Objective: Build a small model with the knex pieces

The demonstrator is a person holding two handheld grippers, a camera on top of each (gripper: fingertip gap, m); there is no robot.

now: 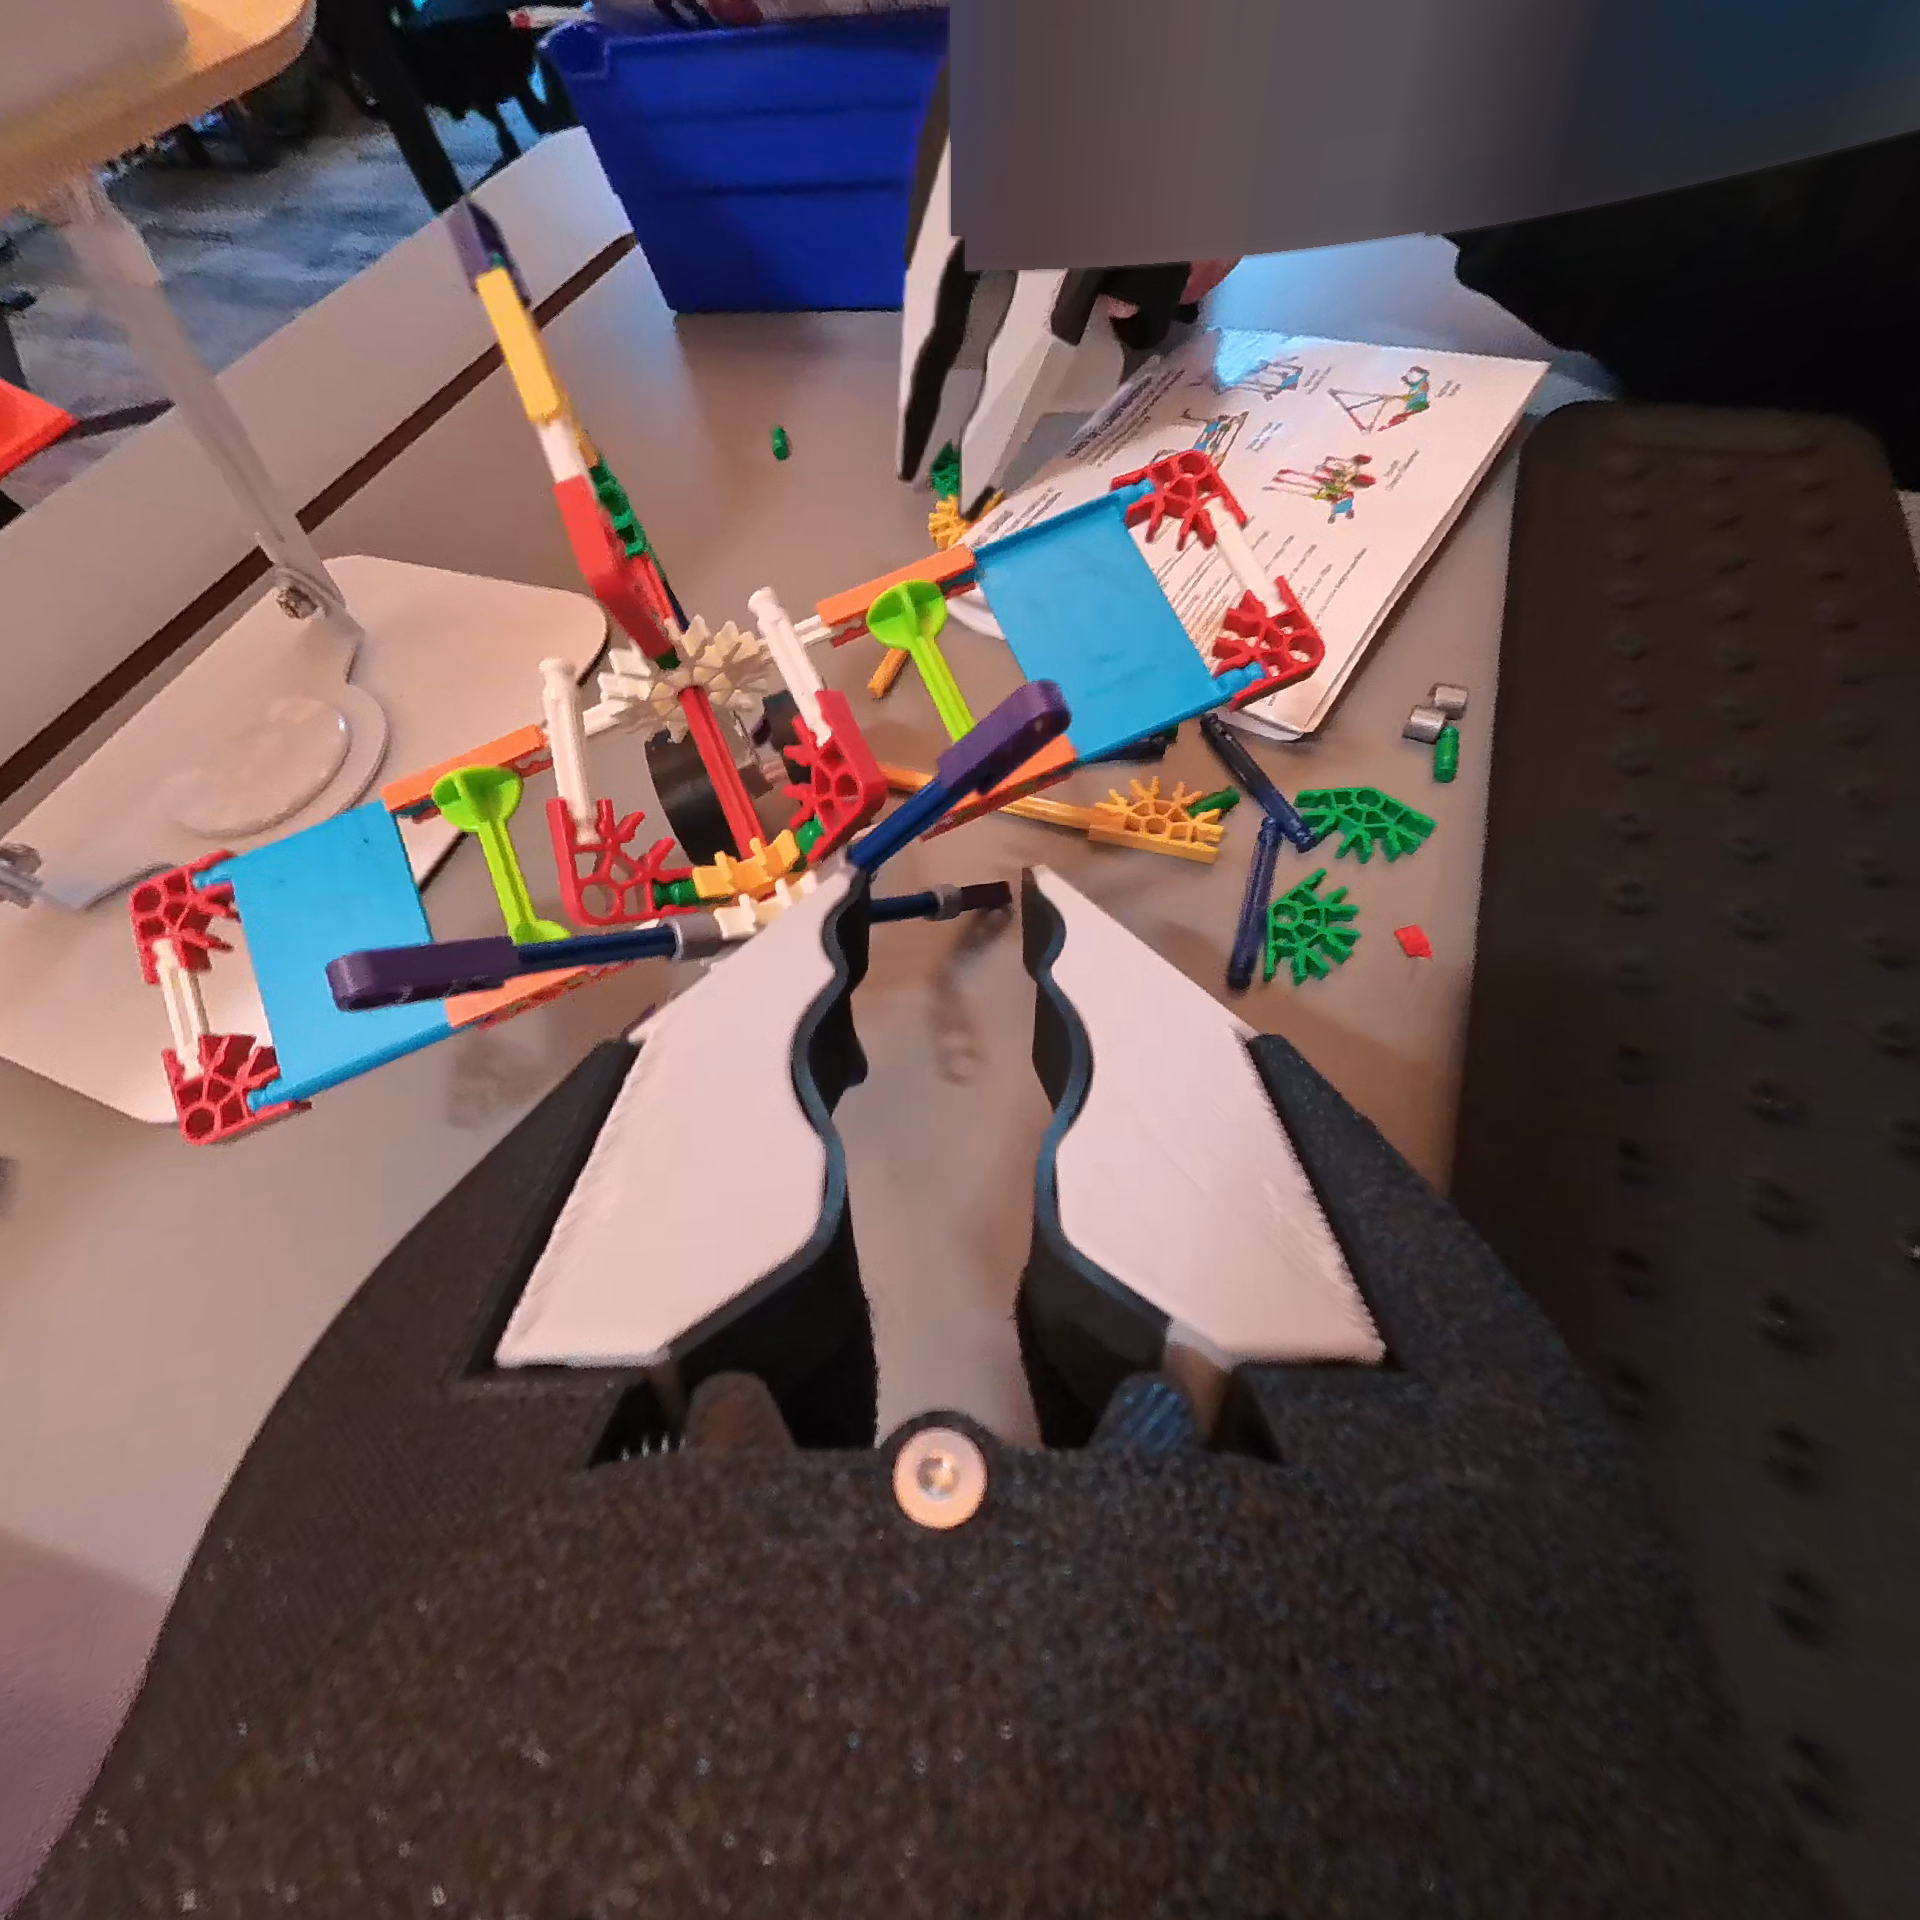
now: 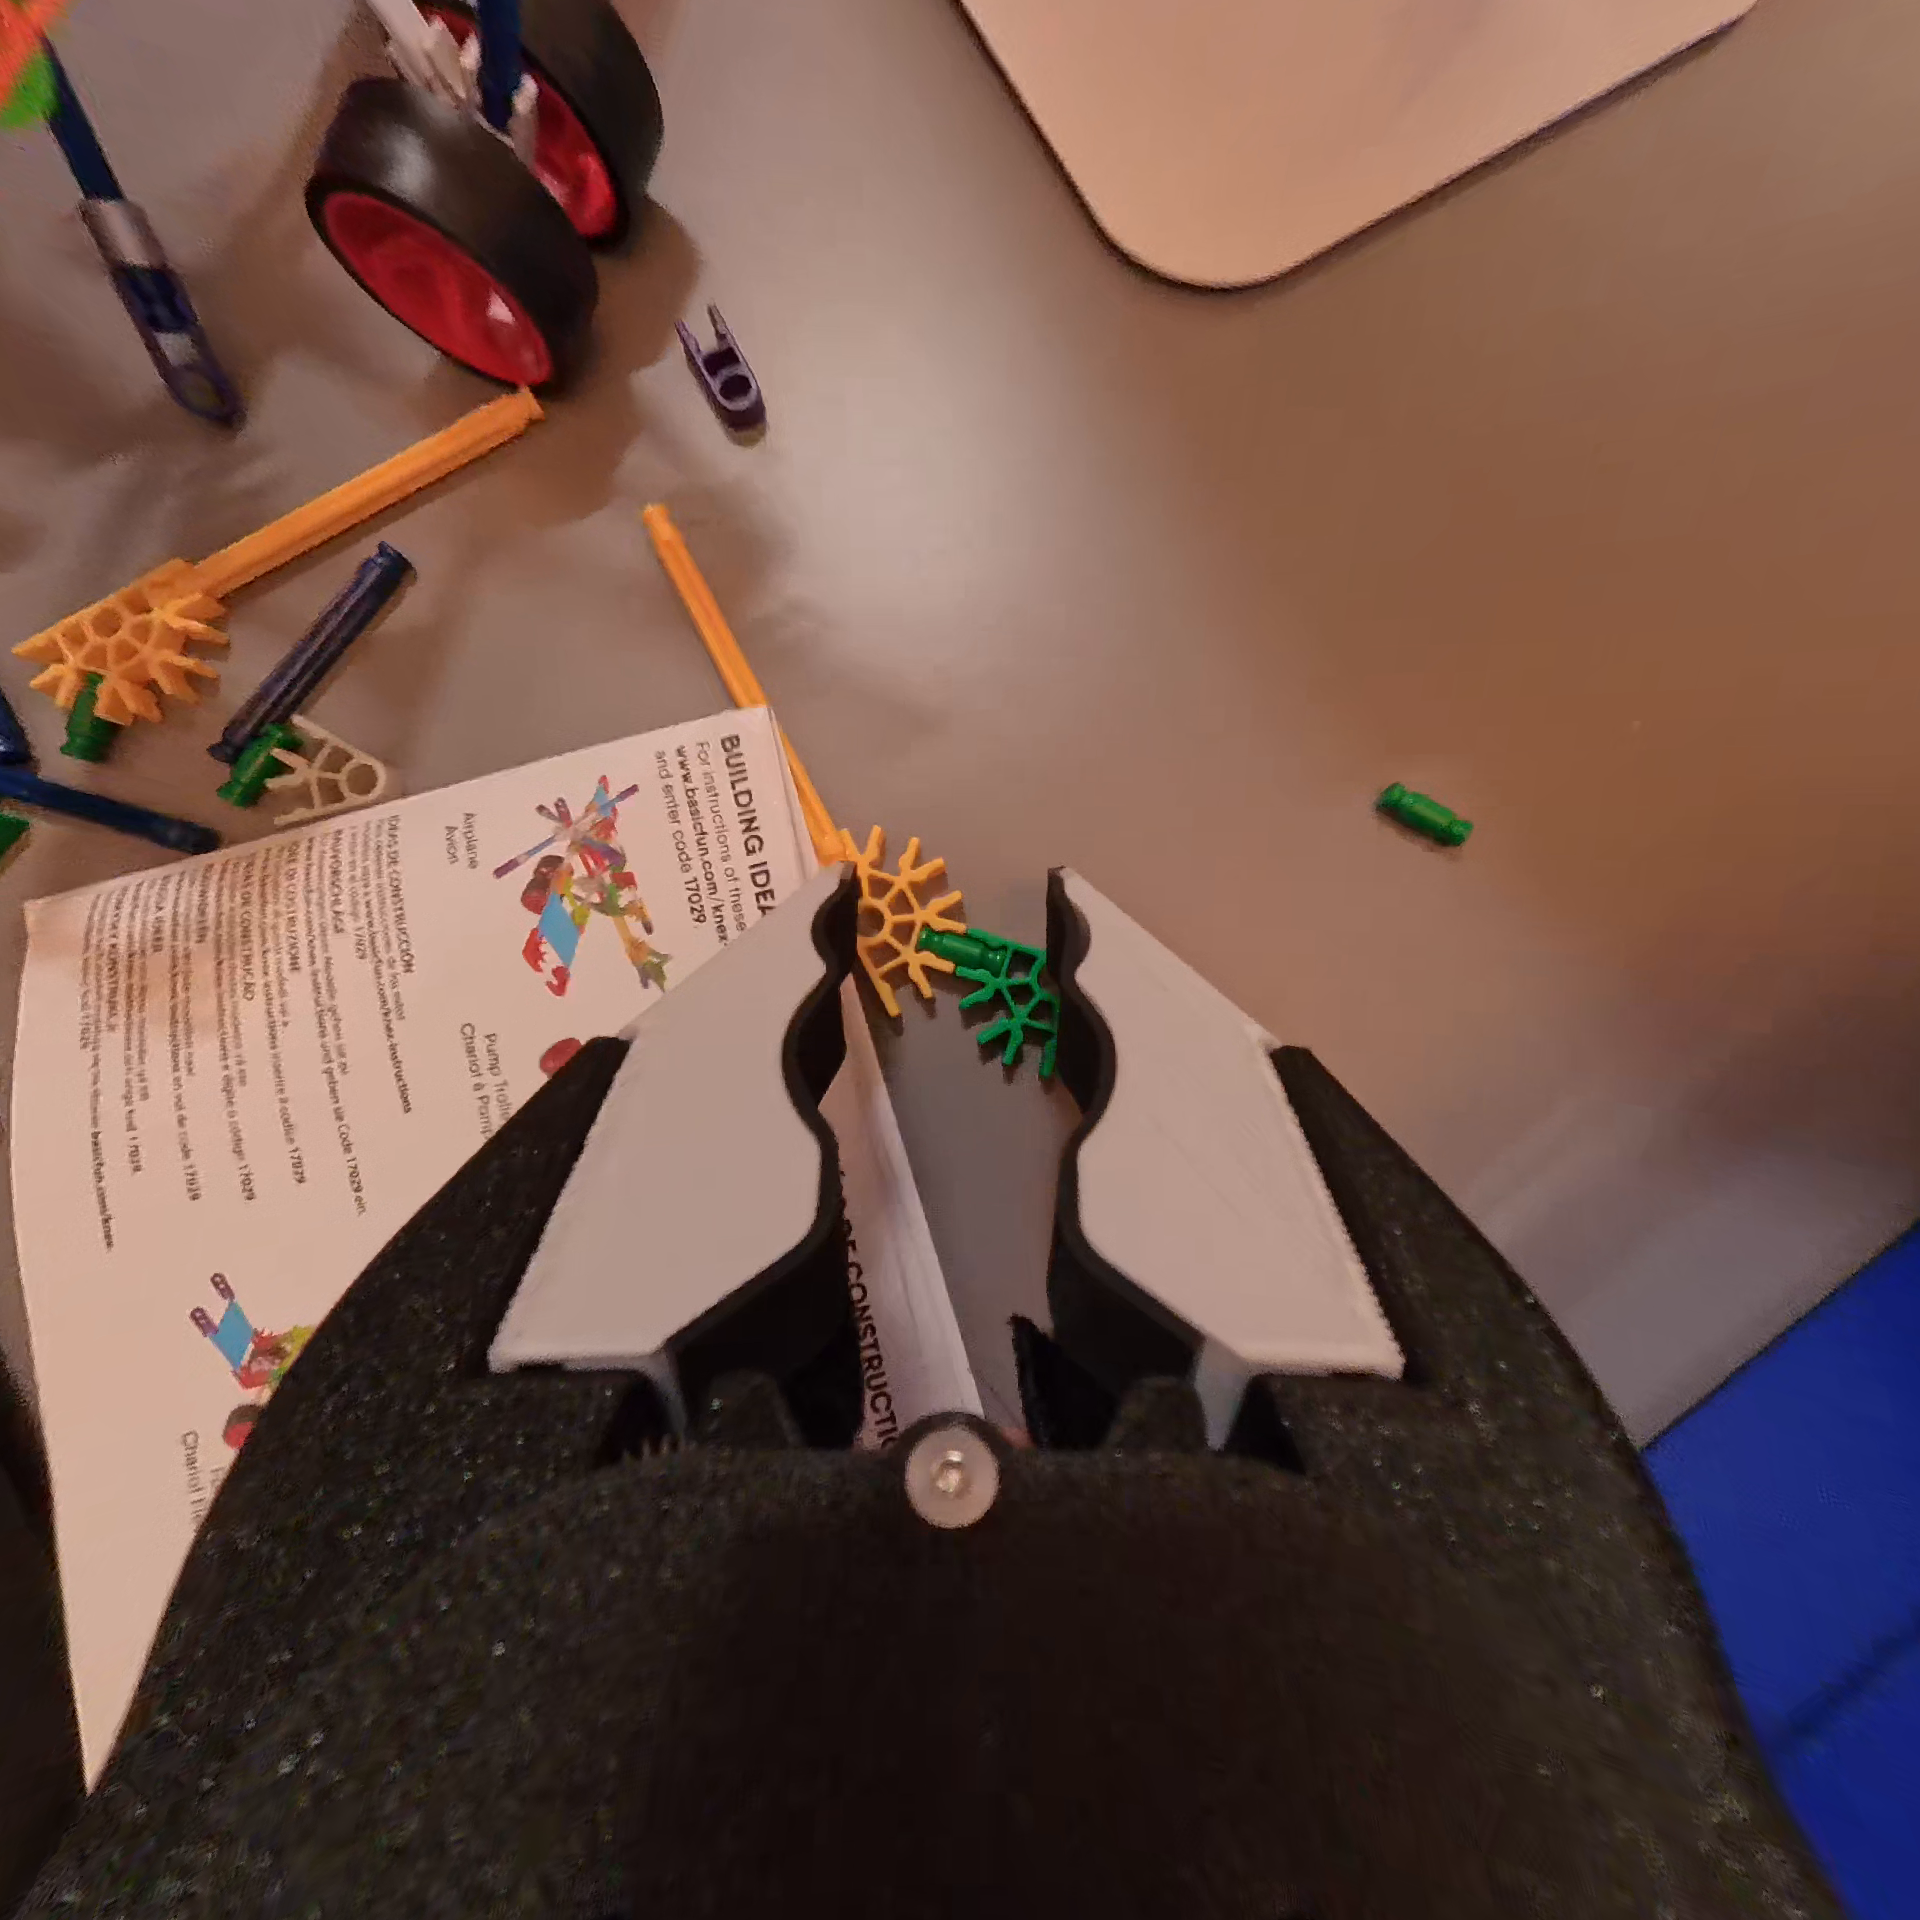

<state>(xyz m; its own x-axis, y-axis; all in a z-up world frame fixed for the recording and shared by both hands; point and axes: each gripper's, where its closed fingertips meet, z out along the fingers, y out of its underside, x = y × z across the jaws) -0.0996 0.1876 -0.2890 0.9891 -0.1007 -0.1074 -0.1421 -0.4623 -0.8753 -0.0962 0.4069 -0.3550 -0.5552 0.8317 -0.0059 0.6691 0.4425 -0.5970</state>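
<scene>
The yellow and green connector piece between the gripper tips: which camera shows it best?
The right wrist view: the yellow and green connector piece lies close, sharp, between the open right gripper. The left wrist view shows it far off, mostly hidden behind that gripper.

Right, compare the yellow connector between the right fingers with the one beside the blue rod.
The near yellow connector sits between the right gripper's open fingers; the far yellow connector lies clear of them. The near one's short green rod joins a green connector; the far one's green stub ends free. Both hold a long yellow rod, flat on the table.
</scene>
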